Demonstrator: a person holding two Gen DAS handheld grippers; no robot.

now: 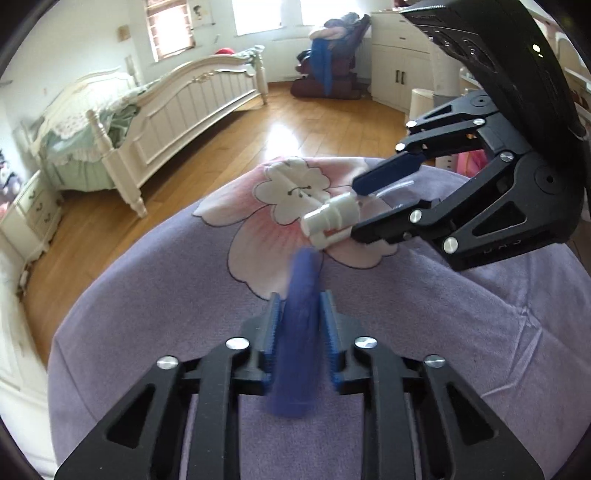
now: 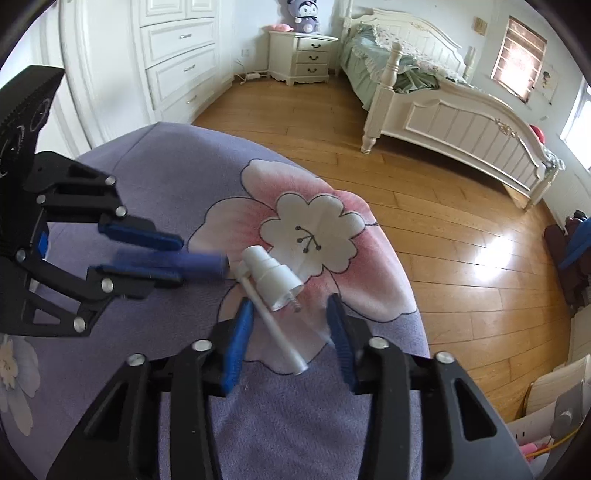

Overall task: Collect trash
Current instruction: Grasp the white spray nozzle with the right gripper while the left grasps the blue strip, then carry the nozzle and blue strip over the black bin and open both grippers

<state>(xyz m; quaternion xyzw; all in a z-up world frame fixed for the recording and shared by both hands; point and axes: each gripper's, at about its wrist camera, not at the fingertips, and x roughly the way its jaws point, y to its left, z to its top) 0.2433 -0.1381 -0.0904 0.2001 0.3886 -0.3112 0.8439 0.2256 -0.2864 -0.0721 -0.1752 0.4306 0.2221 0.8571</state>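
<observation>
On the purple flowered blanket, the left gripper had its pads narrowed around a blue tube, while the right gripper stood half-wide astride the white spray nozzle, seemingly so both trash pieces could be lifted together

Home bedroom. A white carved bed is sitting on the wood plank floor, green bedding lying rumpled on it. A nightstand is carrying a plush toy (purple, big-headed). A white chest of drawers is lining the wall; daylight is coming through the windows.
</observation>
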